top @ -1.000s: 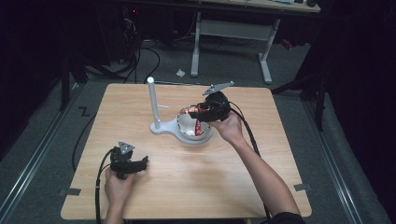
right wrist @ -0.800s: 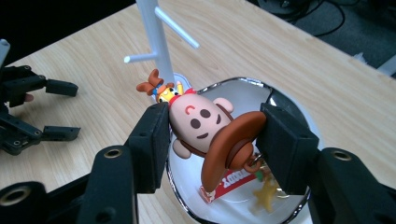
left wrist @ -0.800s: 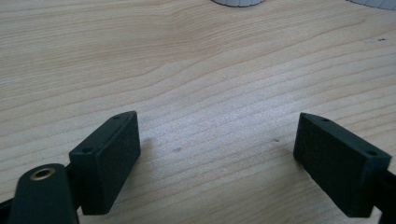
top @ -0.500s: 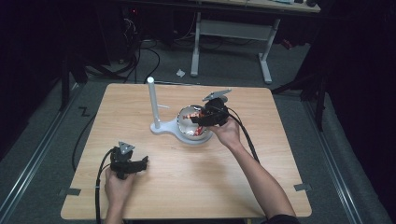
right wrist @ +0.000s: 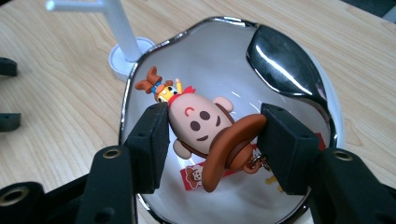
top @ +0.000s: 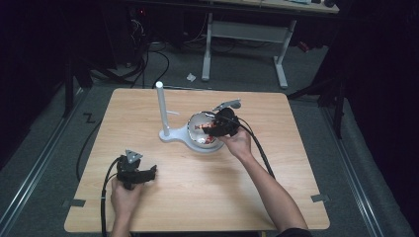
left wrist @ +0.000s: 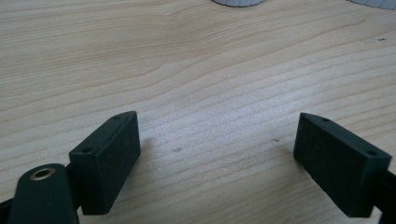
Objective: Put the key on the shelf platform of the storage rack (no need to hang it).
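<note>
The wooden table carries everything, its grain running across both gripper views. Near the middle of the table, toward the far edge, stands a white stand with an upright white post, and joined to its base is a shiny chrome bowl with a wavy rim. In the right gripper view the bowl's polished inside mirrors what is above it.

The right gripper, held by the person's right hand, reaches over the bowl from the right edge's side. Its jaws are closed onto a cartoon toy figure: one pad presses the side of the figure's peach-coloured head, the other presses the brown hat brim. The figure hangs over the bowl's hollow, lying tilted, its long axis running from the hat at lower right to the small orange topknot at upper left, which points toward the post. Its face turns up to the camera. A small metal ring shows by the hat, and a reflection of the toy lies in the chrome beneath.

The left gripper, held by the left hand, sits near the table's near-left corner, well apart from the stand. Its jaws are spread wide over bare wood, holding and touching nothing.
</note>
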Demonstrator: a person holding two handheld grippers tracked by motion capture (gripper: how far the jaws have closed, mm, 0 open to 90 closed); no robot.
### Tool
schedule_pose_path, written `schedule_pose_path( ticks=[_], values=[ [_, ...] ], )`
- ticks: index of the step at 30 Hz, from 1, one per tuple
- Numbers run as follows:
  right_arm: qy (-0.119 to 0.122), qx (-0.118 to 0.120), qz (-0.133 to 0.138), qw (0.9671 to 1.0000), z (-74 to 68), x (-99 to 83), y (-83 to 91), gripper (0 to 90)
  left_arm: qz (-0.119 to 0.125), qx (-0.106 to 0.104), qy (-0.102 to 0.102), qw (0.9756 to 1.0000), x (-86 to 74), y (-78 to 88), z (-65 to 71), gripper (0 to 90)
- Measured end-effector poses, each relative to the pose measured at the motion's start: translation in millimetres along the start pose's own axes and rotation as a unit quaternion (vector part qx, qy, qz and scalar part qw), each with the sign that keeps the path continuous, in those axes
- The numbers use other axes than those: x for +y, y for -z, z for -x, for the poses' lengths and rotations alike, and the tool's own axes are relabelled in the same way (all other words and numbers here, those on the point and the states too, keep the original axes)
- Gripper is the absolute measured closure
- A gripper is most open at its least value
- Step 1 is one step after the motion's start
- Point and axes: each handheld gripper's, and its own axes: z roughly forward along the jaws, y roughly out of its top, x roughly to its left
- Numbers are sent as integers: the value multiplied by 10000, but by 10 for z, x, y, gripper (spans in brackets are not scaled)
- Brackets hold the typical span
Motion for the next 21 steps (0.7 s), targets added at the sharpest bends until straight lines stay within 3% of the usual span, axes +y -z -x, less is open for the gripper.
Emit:
schedule_pose_path(
  ticks=[11, 21],
  values=[
    [-10, -153, -69, 9999, -2, -5, -42, 433, -7, -4, -1, 10000, 1, 1, -1, 151],
    [-5, -145, 180, 9997, 47, -8, 94, 448, -8, 3, -1, 10000, 2, -1, 0, 150]
  ],
)
